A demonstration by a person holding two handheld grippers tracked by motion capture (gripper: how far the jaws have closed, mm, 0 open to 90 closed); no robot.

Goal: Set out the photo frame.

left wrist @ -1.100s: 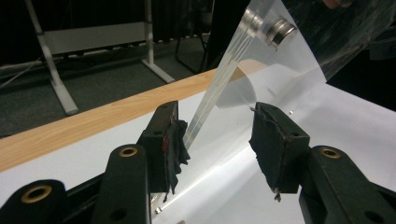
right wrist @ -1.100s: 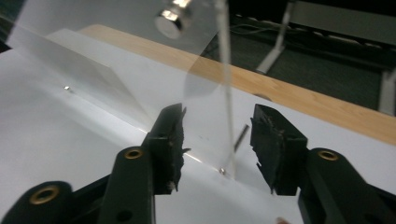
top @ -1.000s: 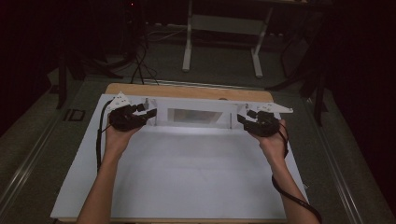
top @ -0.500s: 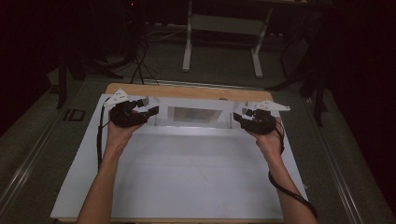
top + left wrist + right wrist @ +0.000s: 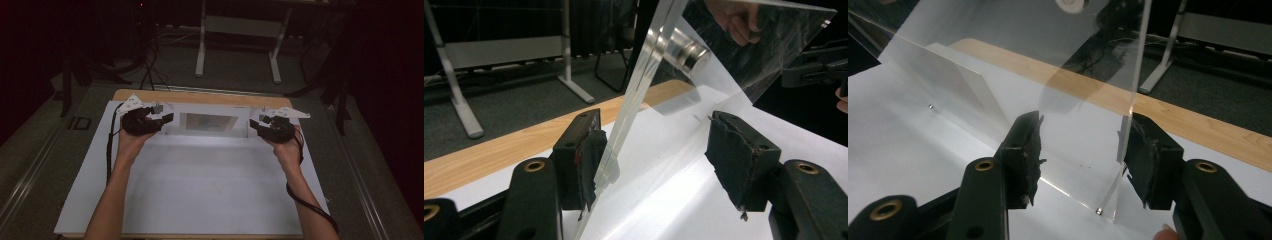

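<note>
The left tool [image 5: 162, 119] and the right tool [image 5: 256, 124] both gape wide around the ends of the clear stand [image 5: 207, 121] on the white surface [image 5: 210, 190], the left one's jaws just moved.

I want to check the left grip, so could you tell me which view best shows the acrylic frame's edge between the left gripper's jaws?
The left gripper view: the acrylic frame stands edge-on beside one pad, clear of the other. The high view shows the left gripper at its end; the right gripper view shows its other end.
</note>
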